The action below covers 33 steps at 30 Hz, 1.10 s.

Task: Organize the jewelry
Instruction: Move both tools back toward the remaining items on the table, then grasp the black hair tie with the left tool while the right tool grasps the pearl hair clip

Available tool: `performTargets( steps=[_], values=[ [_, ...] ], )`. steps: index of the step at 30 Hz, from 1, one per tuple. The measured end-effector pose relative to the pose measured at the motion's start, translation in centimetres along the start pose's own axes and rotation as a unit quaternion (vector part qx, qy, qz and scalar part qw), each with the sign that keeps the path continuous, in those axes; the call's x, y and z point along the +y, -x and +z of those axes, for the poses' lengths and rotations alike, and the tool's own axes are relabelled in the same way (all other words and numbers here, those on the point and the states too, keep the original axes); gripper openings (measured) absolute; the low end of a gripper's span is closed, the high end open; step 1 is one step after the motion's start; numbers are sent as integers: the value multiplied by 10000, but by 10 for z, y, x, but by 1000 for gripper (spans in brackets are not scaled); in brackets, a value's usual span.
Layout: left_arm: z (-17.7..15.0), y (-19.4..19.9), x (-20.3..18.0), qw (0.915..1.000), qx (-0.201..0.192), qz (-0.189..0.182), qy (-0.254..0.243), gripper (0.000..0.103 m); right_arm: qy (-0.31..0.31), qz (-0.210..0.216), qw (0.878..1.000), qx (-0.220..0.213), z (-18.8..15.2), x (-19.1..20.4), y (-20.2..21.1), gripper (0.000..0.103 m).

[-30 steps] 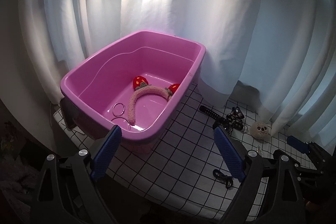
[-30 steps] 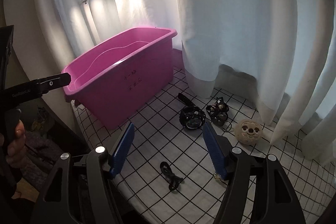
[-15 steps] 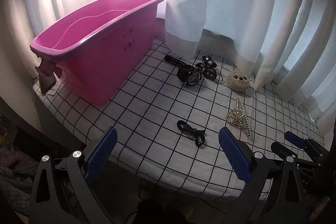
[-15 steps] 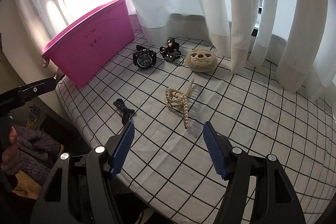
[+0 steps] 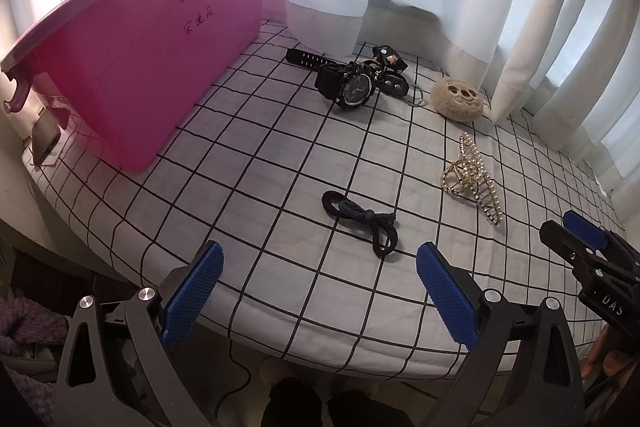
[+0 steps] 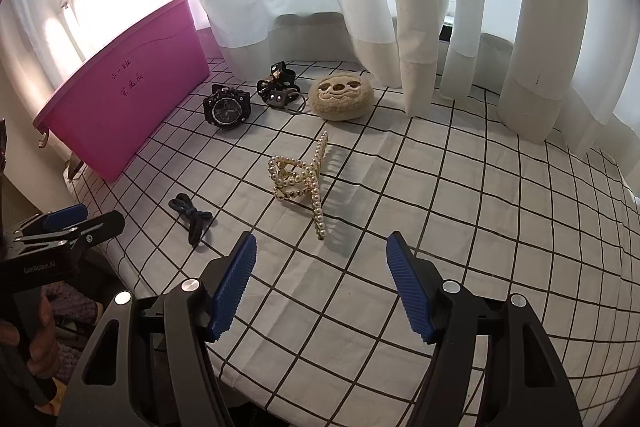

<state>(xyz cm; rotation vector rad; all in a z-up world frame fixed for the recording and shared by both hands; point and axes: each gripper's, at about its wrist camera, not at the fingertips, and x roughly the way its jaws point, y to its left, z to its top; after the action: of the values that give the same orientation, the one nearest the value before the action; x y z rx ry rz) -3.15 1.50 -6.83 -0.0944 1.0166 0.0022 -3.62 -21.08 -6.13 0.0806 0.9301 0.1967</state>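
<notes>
White curtains back our checked tablecloth (image 6: 440, 187). Right of the magenta plastic bin (image 6: 132, 95), the gold pearl hair claw (image 6: 304, 179) lies lengthwise toward our wide-open, empty right gripper (image 6: 320, 287); our left gripper (image 5: 316, 291) hovers equally spread, empty.

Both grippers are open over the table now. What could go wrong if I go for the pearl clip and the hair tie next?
The pearl clip stands propped on its teeth; a pinch from the right gripper might tip it or make it slip out.

The hair tie lies flat on the loose cloth; the left gripper could catch fabric and drag things.

The bin wall is tall; a low carry could hit its rim.
</notes>
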Motion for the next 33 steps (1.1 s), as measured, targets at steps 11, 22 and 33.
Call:
performTargets(
  steps=[11, 22, 33],
  values=[
    [-11, -23, -6, 9977, 5, 353, 579, 96, 503, 319, 9982, 2, 1, -11, -28, 65],
    [-16, -35, -13, 9950, -105, 501, 859, 96, 700, 551, 9960, -76, -1, -15, -37, 65],
    [-9, -53, -19, 9952, -123, 546, 803, 96, 873, 555, 9946, -125, 15, -12, -59, 65]
  ],
)
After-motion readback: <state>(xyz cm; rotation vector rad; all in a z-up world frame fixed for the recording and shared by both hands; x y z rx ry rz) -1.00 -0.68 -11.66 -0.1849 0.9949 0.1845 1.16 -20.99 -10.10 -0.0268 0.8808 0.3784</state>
